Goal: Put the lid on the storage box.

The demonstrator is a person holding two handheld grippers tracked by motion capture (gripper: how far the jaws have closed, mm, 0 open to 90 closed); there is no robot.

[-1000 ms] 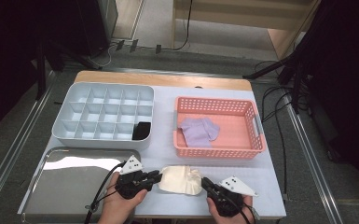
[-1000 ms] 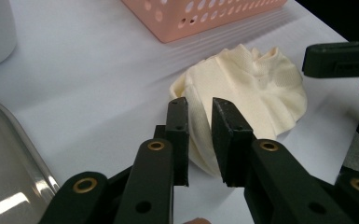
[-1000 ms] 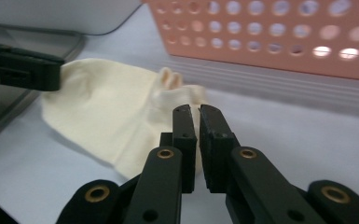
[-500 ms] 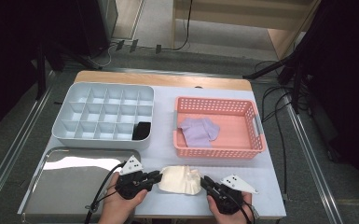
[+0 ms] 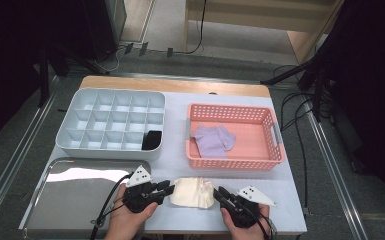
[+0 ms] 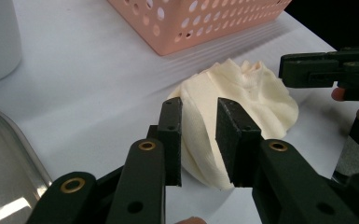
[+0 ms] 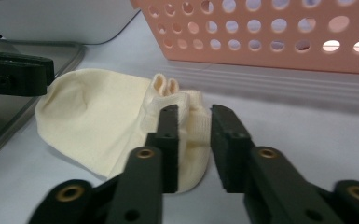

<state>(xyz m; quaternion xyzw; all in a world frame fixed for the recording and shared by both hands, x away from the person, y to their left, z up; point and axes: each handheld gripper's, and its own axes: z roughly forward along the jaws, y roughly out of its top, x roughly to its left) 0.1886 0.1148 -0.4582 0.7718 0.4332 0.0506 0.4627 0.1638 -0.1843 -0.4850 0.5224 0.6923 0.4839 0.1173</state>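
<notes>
A cream sock (image 5: 192, 192) lies crumpled on the white table near the front edge. My left gripper (image 5: 169, 187) is at its left end and my right gripper (image 5: 220, 192) at its right end. In the left gripper view the jaws (image 6: 199, 105) have just been opening and stand apart, with a fold of the sock (image 6: 242, 88) loose between them. In the right gripper view the jaws (image 7: 193, 112) have also just been opening, and the sock's cuff (image 7: 186, 105) lies in the gap without being pinched.
A pink basket (image 5: 230, 162) holding a lilac cloth (image 5: 214, 140) stands behind the sock. A grey compartment box (image 5: 110, 120) with one dark item (image 5: 152, 140) sits at the back left. A steel tray (image 5: 70, 200) lies at the front left beside my left hand.
Both hands and the sock keep their places. The jaws at each end of the sock look slightly wider apart than before.
</notes>
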